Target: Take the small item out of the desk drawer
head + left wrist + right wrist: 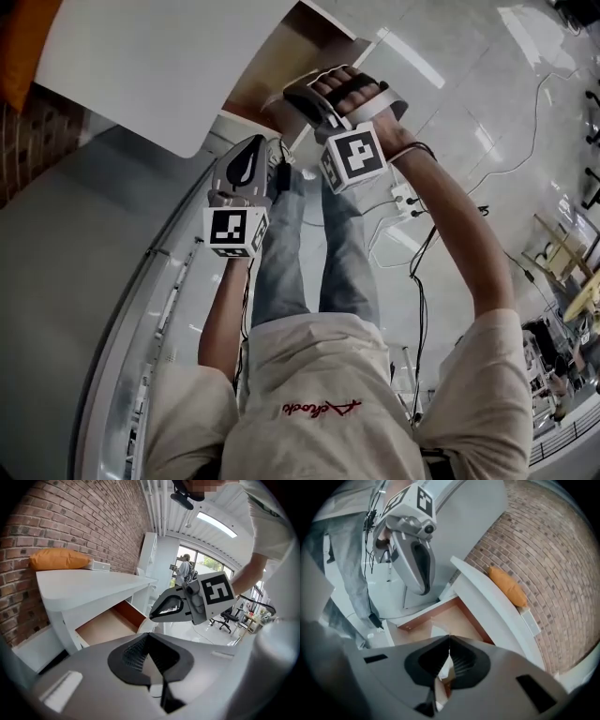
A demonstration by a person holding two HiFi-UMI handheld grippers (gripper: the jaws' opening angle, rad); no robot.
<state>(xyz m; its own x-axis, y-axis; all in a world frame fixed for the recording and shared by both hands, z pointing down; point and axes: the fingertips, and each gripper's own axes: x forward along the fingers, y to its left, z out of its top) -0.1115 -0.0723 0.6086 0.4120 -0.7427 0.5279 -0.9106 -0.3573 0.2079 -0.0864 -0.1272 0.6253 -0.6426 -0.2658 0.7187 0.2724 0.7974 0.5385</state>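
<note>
Drawer (457, 616) stands pulled open beneath the white bench (84, 585), with the small white item (437, 631) lying inside, at lower centre of the right gripper view. Right gripper (450, 638) hovers just over it, fingers pressed together at the tips. Left gripper (150, 636), fingers likewise closed on nothing, hangs beside. Opening looks done; grasping and lifting out are left. Orange cushion (58, 558) rests on the bench against a brick wall (70, 513), above a glossy pale floor (469, 84).

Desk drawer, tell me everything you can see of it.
The desk drawer stands pulled out under the white desk top. Its outer walls are white, and its floor and inner sides look like reddish-brown wood. A small white item lies on its floor. The right hand-held gripper hangs over it, jaws together.
</note>
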